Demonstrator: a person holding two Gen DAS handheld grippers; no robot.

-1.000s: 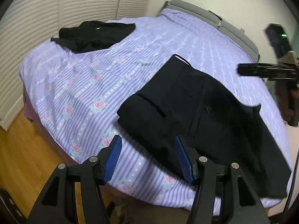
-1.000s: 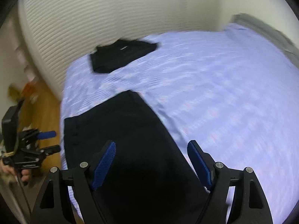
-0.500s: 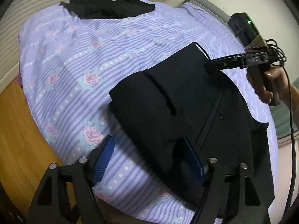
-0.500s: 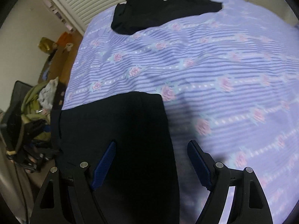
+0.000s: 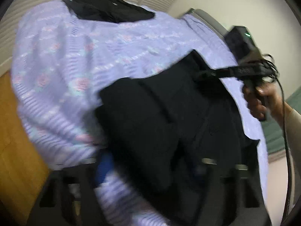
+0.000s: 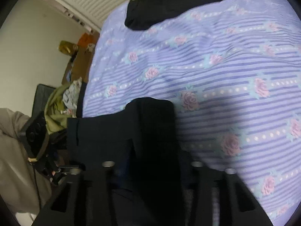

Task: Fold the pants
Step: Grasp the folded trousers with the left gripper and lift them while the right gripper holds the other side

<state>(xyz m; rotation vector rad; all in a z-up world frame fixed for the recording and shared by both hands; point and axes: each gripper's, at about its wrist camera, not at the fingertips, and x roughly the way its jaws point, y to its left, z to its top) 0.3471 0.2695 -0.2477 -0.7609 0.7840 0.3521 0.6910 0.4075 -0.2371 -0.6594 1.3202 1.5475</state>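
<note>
Both claws have dropped onto the black pants at the bed's near edge, the left claw and right claw each closing around a fabric edge, so a lifting fold looks imminent.

Bed: covered by a lilac bedspread with darker stripes, white dots and pink roses. Grey headboard at the far end.

Black garment: lies crumpled at the bed's far corner, a small pale label showing at its neck.

Louvred white doors: behind the bed.

Wooden floor: beside the bed, honey-coloured.

Clutter on the floor by the wall: olive-green cloth heap with a pale patterned item on top; a gold-coloured object and an orange one farther back, too small to identify.

Cream wall.
</note>
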